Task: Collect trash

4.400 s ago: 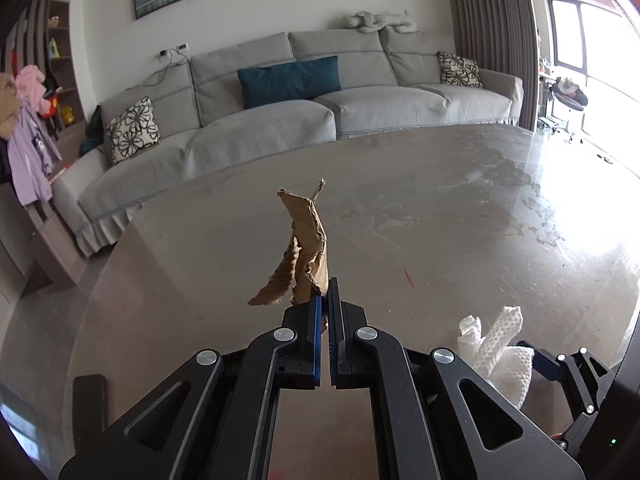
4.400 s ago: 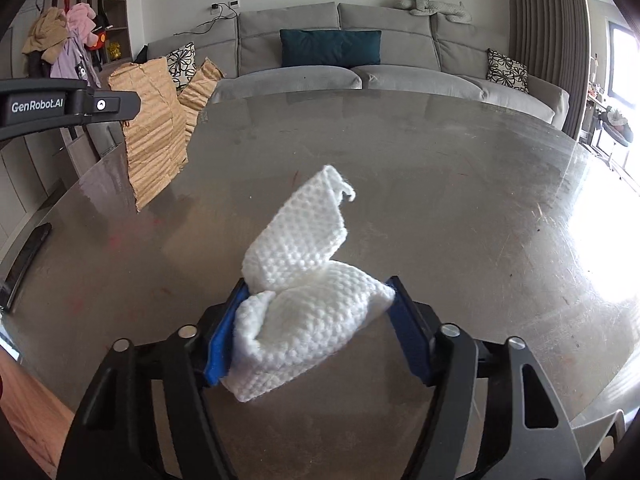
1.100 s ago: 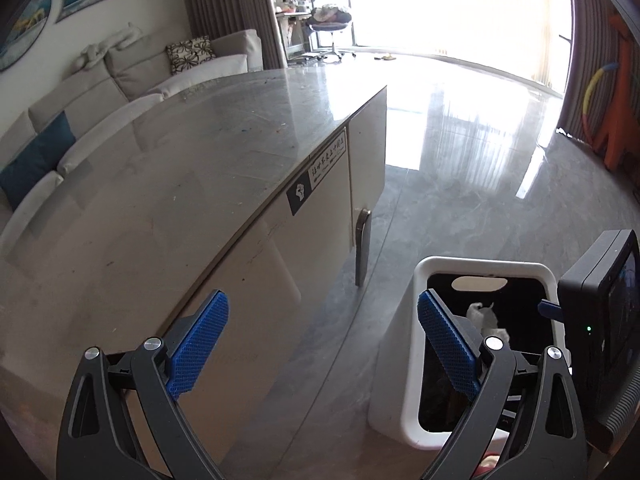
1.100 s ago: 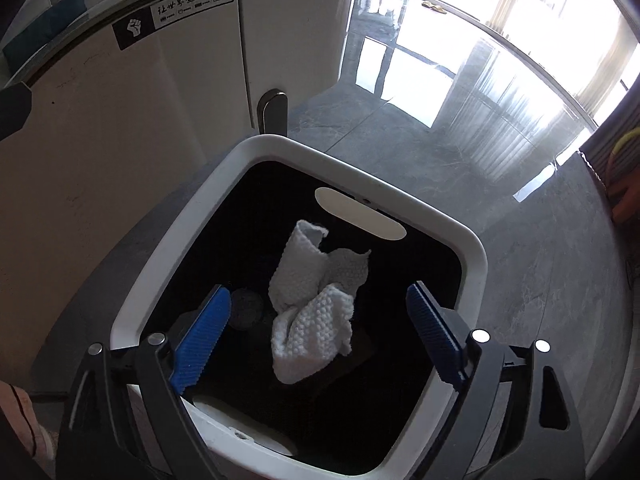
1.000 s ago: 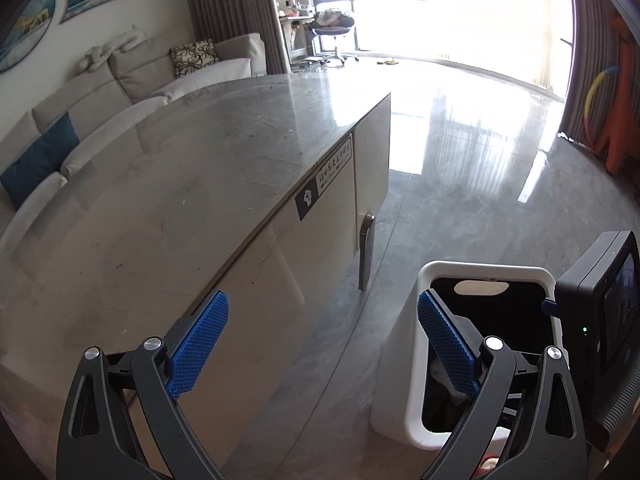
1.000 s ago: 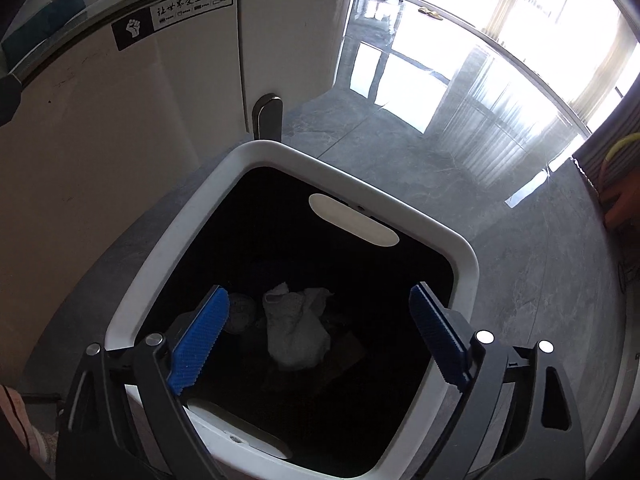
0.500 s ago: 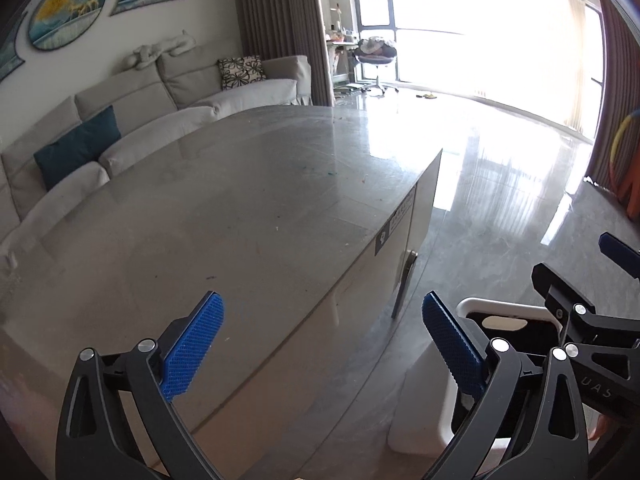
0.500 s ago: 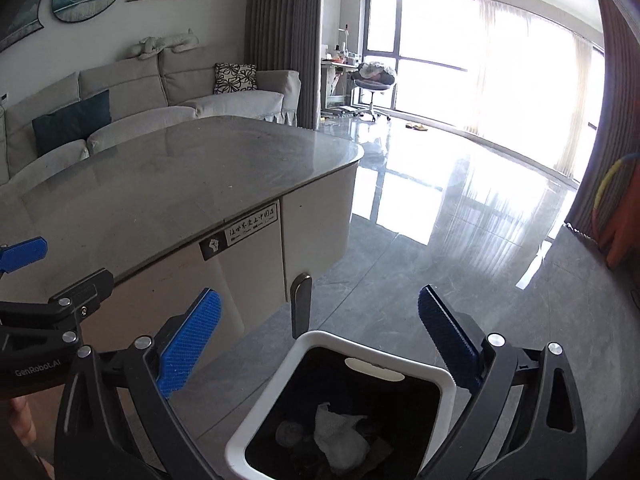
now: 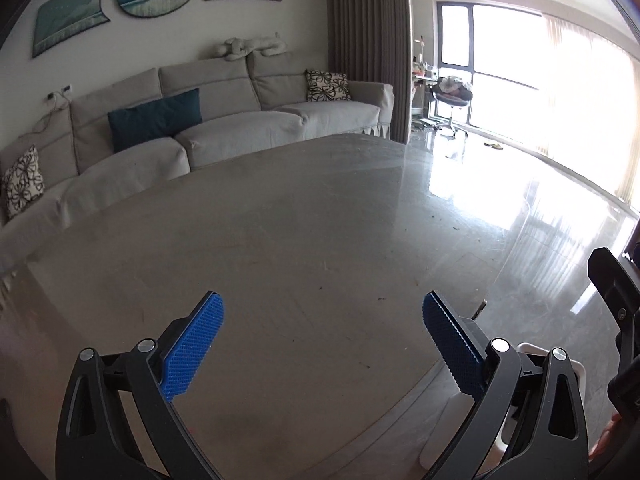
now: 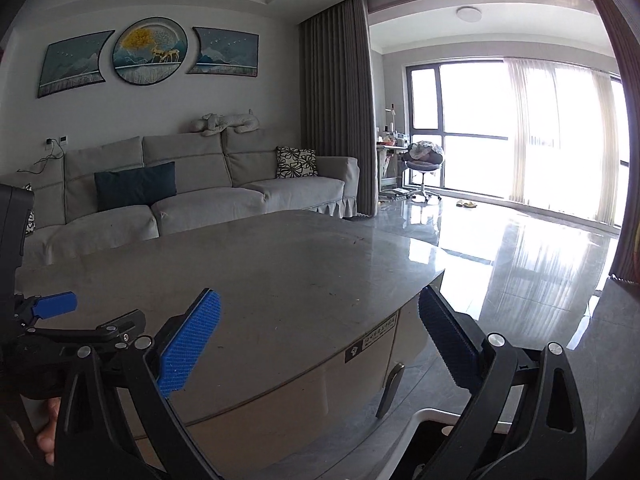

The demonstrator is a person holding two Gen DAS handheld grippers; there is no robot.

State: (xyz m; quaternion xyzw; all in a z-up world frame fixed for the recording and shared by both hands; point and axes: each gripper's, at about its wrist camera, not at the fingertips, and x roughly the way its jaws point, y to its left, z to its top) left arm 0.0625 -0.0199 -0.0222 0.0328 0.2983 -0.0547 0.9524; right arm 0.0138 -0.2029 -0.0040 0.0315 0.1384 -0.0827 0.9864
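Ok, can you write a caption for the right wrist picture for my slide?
Right gripper open and empty above the white bin, facing the grey table and sofa.

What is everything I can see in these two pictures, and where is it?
table: one, grey stone top, in front of both grippers
bin: one, white rim, dark inside, on the floor at the table's near corner; contents not visible
sofa: one, light grey, against the far wall
teal cushion: one, on the sofa
patterned cushions: two, black and white, at the sofa's ends
soft toy: one, pale, on the sofa back
wall pictures: three, teal, above the sofa
curtain: one, grey, beside the window
chair: one, by the window
left gripper: one, black with blue pads, open, empty
right gripper: one, same colours, open, empty
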